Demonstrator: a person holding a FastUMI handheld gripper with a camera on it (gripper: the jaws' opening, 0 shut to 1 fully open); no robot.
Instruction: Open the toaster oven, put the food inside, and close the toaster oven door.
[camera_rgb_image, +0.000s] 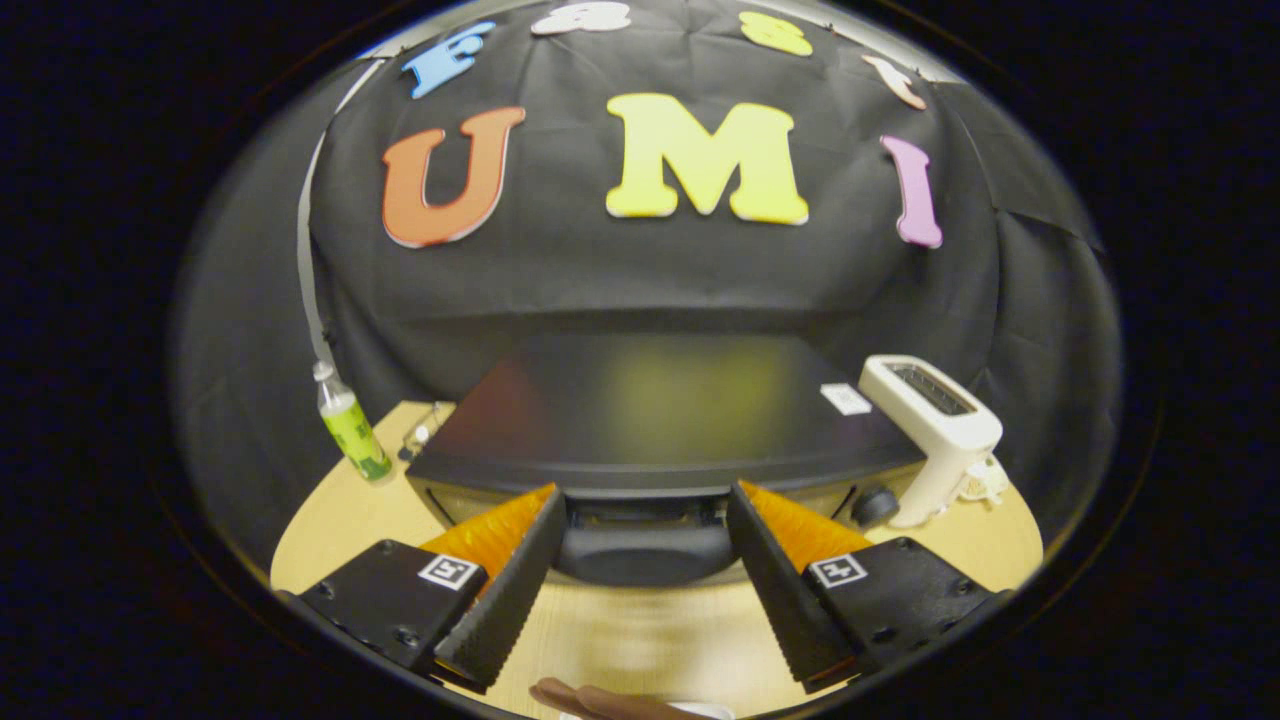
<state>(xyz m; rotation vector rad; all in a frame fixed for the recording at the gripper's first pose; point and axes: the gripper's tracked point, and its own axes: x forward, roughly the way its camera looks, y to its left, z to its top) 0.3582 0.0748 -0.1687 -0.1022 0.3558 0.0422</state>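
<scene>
Gripper (645, 505) wide open, nothing held. Oven (660, 420) sits just ahead on the table (330, 520), black, seen from above its front edge. Door handle (645, 550) lies between the two fingers, near the tips; fingers (510, 590) flank it on both sides with gaps visible, so no contact that I can confirm. Door looks closed, handle up against the front under the top panel. Oven interior not visible, can't tell what's in it.

Oven top is glossy and bare apart from a small white sticker (846, 399) near its right rear. Knob (876, 505) on the oven front, right of the handle, just beyond the right finger.

White toaster (935, 420) stands right of the oven, close beside it, slot facing up; slot contents can't be made out. Bottle (350, 425) with green label stands left of the oven, near the table's back edge, tilted by the lens.

Food (600, 700): brown piece on a white plate (700, 711), on the table behind the fingers, near side, mostly cut off. Well apart from the oven.
</scene>
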